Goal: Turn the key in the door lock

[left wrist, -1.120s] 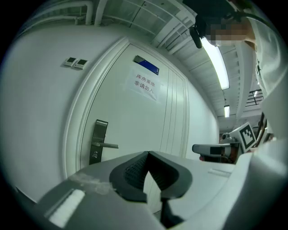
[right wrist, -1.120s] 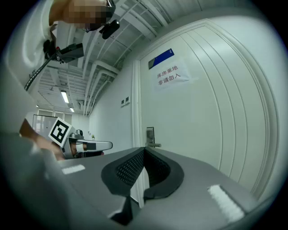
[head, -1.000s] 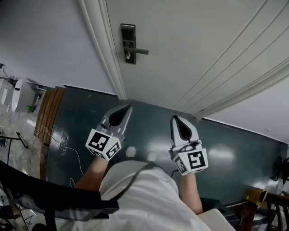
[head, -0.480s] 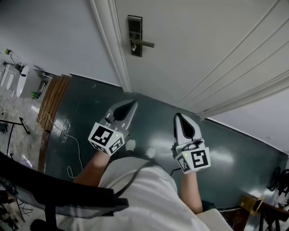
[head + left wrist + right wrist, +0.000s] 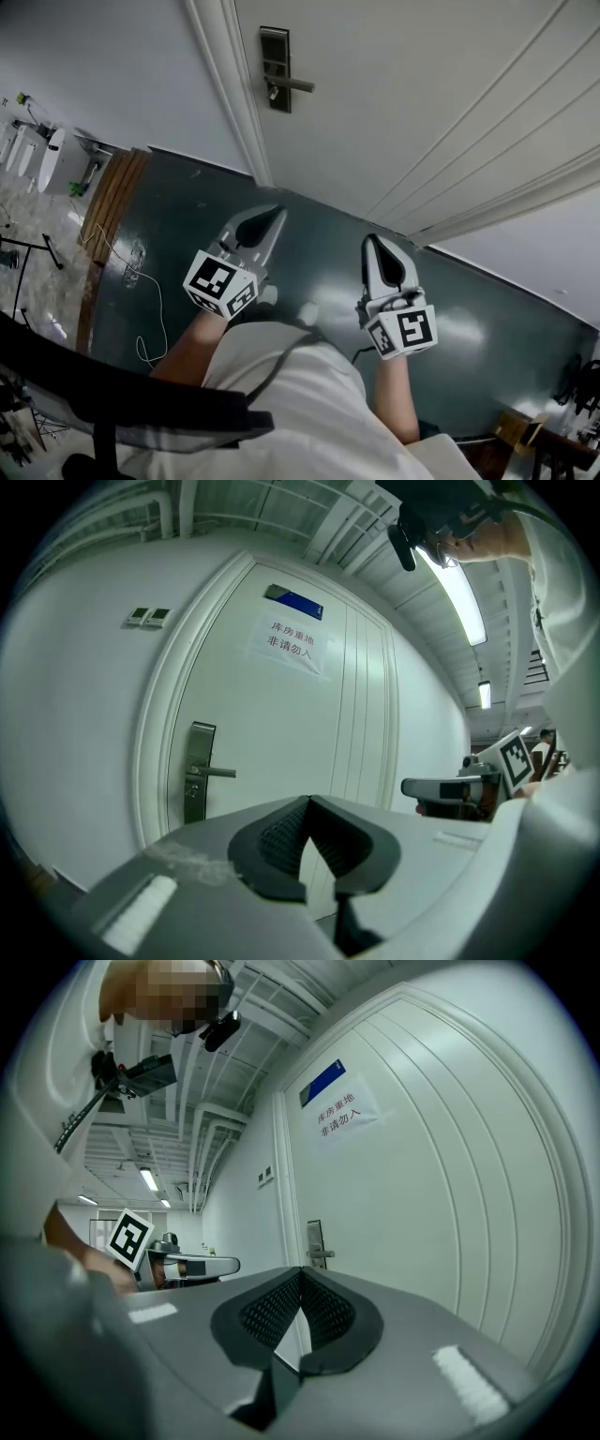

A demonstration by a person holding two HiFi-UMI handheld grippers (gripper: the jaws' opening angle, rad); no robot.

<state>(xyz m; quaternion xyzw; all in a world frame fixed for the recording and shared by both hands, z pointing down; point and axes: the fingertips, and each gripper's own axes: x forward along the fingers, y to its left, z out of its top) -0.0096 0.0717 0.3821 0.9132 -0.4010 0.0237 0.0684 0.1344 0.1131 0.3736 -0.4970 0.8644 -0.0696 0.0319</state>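
Lock plate (image 5: 275, 68) sits on door (image 5: 422, 103), just beside door frame (image 5: 228, 94), near top of head view. Plate long axis runs approx. 12–6 o'clock in that view. Lever handle (image 5: 292, 84) projects toward 3 o'clock. Small item on plate just below lever is prob. the key (image 5: 272, 94); too small to confirm shape or orientation.

From left tool (image 5: 272, 220), lock lies at approx. 12 o'clock, well apart, w/ dark floor (image 5: 187, 216) and door bottom between. From right tool (image 5: 373, 251), lock lies at approx. 11 o'clock and farther off. Judgement: left tool is nearer and more directly in line w/ lock, so it is the likelier one to reach the key.

Left gripper view: plate stands upright at approx. 10 o'clock from jaw tips. Right gripper view: plate is small and distant, at approx. 12 o'clock from jaw tips.

Tool state: both tools have jaws together, tips meeting, nothing between them. As judged, jaws must part before any grip on the key. The approach calls for closing the gap toward 12 o'clock and lining up the jaw gap w/ the key.
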